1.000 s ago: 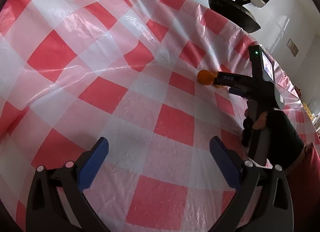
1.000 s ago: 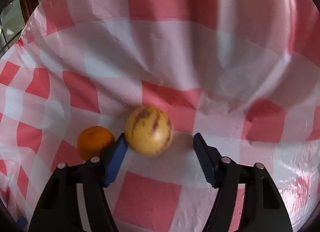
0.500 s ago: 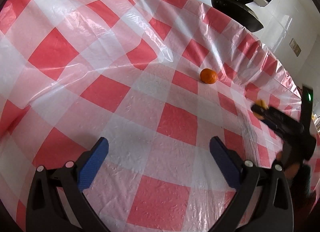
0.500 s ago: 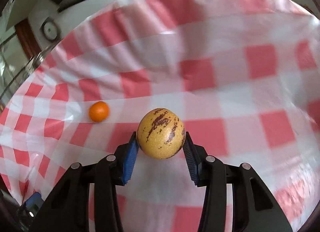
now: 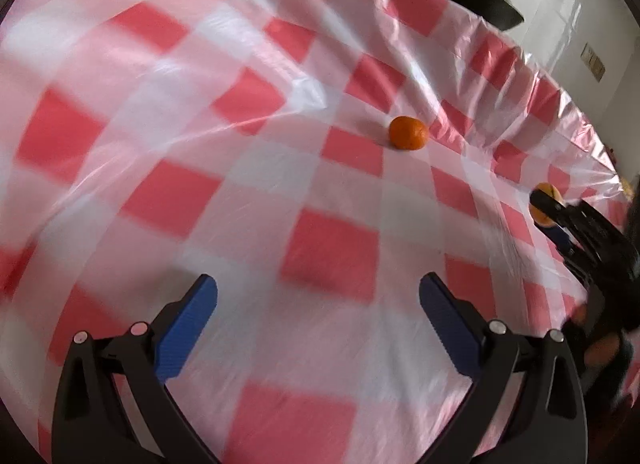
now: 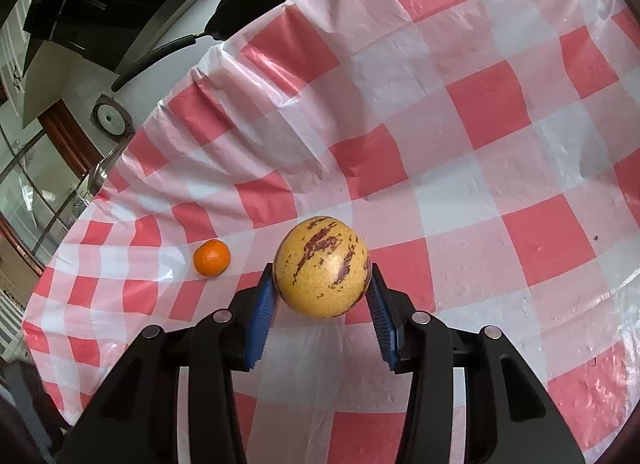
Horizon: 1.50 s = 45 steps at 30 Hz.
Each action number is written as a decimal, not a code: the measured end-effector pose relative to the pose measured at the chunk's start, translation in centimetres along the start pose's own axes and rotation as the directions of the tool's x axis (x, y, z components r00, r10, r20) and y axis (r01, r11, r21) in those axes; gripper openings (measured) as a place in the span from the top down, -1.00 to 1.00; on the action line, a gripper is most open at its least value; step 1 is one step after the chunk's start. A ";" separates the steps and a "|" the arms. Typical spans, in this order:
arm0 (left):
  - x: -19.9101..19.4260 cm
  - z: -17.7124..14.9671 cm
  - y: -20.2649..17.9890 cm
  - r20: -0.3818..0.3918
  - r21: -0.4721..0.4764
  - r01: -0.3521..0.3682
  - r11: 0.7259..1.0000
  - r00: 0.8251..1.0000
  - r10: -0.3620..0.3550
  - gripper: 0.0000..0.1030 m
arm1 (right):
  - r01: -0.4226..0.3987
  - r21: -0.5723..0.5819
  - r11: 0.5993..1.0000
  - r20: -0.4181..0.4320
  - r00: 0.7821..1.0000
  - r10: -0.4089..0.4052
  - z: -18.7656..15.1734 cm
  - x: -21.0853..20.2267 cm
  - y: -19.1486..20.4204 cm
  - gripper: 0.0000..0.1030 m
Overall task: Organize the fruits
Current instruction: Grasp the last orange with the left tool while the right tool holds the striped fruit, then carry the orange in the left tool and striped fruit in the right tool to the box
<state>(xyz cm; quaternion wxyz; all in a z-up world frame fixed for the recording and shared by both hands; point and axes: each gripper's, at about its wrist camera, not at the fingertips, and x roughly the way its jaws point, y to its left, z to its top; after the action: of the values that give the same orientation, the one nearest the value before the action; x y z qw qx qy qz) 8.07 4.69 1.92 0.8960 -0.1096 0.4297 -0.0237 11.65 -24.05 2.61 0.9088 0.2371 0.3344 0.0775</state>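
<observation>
Lifted clear of the table (image 6: 520, 76), the yellow fruit (image 6: 322, 266) with purple streaks has been carried away from the orange (image 6: 212, 258), which is left lying beside and below it. It is clamped across its middle by the right tool (image 6: 322, 296). A firm, smooth, rollable body is judged. The left tool (image 5: 318, 316) is held wide, with nothing between its pads. Any container is hidden; motion blur smears the left view.

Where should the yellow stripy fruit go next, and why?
Probably carry it on clear of the orange: the right hand-held gripper is shut on the yellow fruit, lifted off the checked cloth. No bowl or basket shows yet.
</observation>
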 end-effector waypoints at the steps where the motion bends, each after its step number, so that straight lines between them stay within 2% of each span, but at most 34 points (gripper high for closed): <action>1: 0.7 0.8 -0.9 0.002 0.016 -0.020 1.000 1.000 0.020 -0.97 | 0.000 0.000 1.000 -0.001 1.000 0.000 0.0 0.0 0.0 0.13; 7: 6.5 5.9 -7.2 0.034 0.134 -0.151 0.979 0.989 0.147 -0.97 | -0.005 -0.001 1.000 -0.003 1.000 0.005 -0.1 0.1 0.1 0.13; 10: 9.0 7.8 -9.5 0.020 0.184 -0.158 0.970 0.987 0.157 -0.96 | -0.006 -0.004 1.000 -0.010 1.000 0.006 -0.2 0.2 0.1 0.13; 11: 9.7 8.2 -10.1 0.023 0.191 -0.177 0.966 0.984 0.176 -0.91 | -0.006 -0.006 1.000 -0.011 1.000 0.006 -0.2 0.2 0.2 0.13; 12: 10.6 8.8 -10.4 0.002 0.194 -0.174 0.965 0.984 0.177 -0.83 | -0.007 -0.007 1.000 -0.013 1.000 0.007 -0.2 0.3 0.2 0.13; 14: 11.6 9.5 -10.6 -0.019 0.183 -0.160 0.970 0.986 0.166 -0.46 | -0.007 -0.009 1.000 -0.018 1.000 0.007 -0.2 0.4 0.2 0.13; 15: 11.8 9.8 -10.5 -0.013 0.175 -0.159 0.972 0.986 0.164 -0.13 | -0.007 -0.011 1.000 -0.022 1.000 0.007 -0.2 0.5 0.2 0.13; 17: 11.7 10.0 -10.6 0.002 0.175 -0.161 0.971 0.987 0.164 0.19 | -0.006 -0.012 1.000 -0.026 1.000 0.006 -0.2 0.5 0.3 0.13; 20: 10.6 9.1 -10.5 0.016 0.177 -0.153 0.972 0.988 0.152 0.20 | -0.006 -0.012 1.000 -0.026 1.000 0.006 -0.3 0.6 0.3 0.13; 24: 7.3 6.8 -9.7 0.072 0.158 -0.120 0.980 0.991 0.109 0.20 | -0.006 -0.011 1.000 -0.024 1.000 0.006 -0.3 0.6 0.3 0.13; 27: 5.9 5.8 -8.5 0.092 0.108 -0.082 0.991 0.993 0.072 0.20 | -0.008 -0.010 1.000 -0.021 1.000 0.007 -0.3 0.5 0.3 0.13; 31: 5.9 5.9 -6.6 0.089 0.030 -0.040 0.999 0.995 0.037 0.20 | -0.010 -0.011 1.000 -0.022 1.000 0.010 -0.4 0.5 0.3 0.13; 37: 5.7 5.7 -6.6 0.090 0.018 -0.027 0.999 0.996 0.025 0.20 | -0.004 -0.009 1.000 -0.038 0.999 0.004 -0.4 0.7 0.2 0.13; 45: 2.8 3.7 -6.2 0.103 0.025 -0.047 0.999 0.994 0.044 0.20 | 0.009 0.002 1.000 -0.042 0.999 -0.009 -0.3 0.7 0.0 0.13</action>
<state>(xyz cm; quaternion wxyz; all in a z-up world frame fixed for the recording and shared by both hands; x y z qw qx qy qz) 13.01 -1.08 3.40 0.9186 -0.0886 0.3852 -0.0036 11.96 -23.70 2.00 0.9017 0.2349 0.3544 0.0781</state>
